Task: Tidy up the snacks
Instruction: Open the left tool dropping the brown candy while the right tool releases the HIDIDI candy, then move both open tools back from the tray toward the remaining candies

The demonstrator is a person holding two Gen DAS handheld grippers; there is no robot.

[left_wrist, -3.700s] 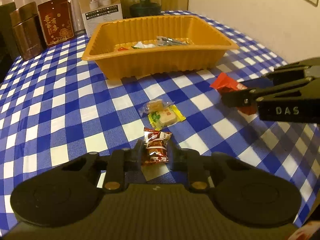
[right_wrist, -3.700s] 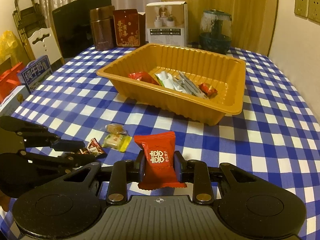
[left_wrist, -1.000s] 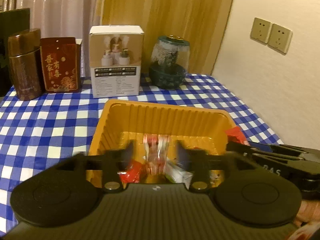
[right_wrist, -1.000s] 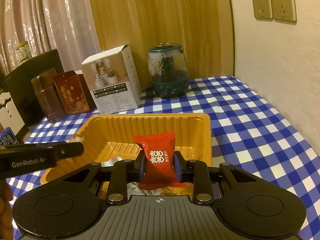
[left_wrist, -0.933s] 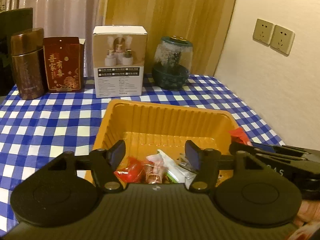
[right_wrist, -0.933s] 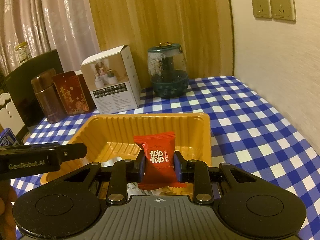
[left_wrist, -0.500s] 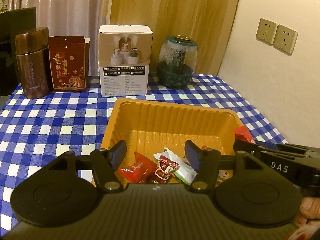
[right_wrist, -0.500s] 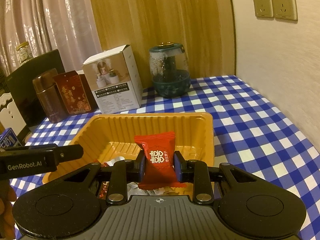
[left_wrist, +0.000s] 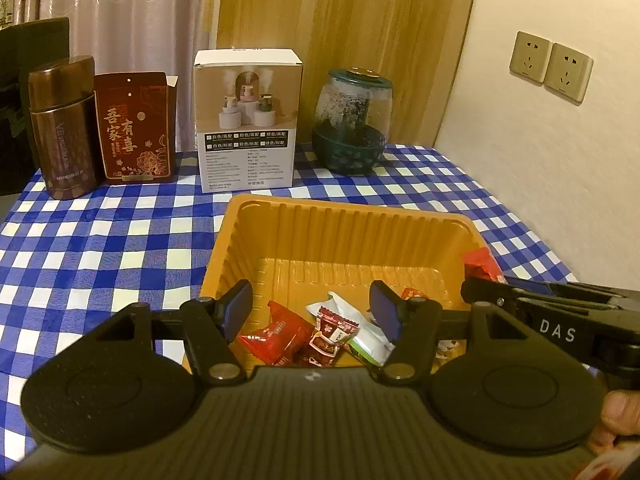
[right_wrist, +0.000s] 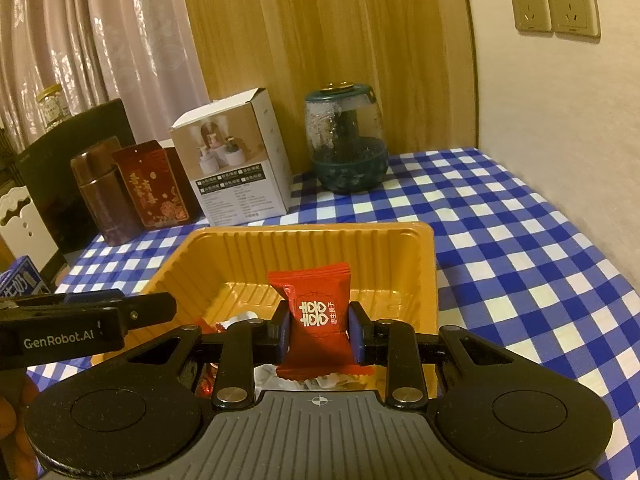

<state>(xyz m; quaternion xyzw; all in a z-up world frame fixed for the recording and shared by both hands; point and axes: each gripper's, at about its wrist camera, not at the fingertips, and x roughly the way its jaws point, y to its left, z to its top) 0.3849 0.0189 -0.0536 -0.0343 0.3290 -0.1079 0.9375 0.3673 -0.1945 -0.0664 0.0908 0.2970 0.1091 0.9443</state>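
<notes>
Orange plastic fills my left view: the tray [left_wrist: 460, 226] sits under my left gripper [left_wrist: 312, 312], jaws apart and empty, wrapped snacks [left_wrist: 320, 332] lying inside below. On my right view, the right gripper [right_wrist: 319, 330] pinches a red candy packet [right_wrist: 316, 316] above the tray; I judge release comes next.

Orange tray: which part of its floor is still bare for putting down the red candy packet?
In the orange tray, the floor along the far wall, toward the white box, is bare. The near end is crowded with wrapped snacks, under the open left gripper. The right gripper holds the red packet above that end.
</notes>
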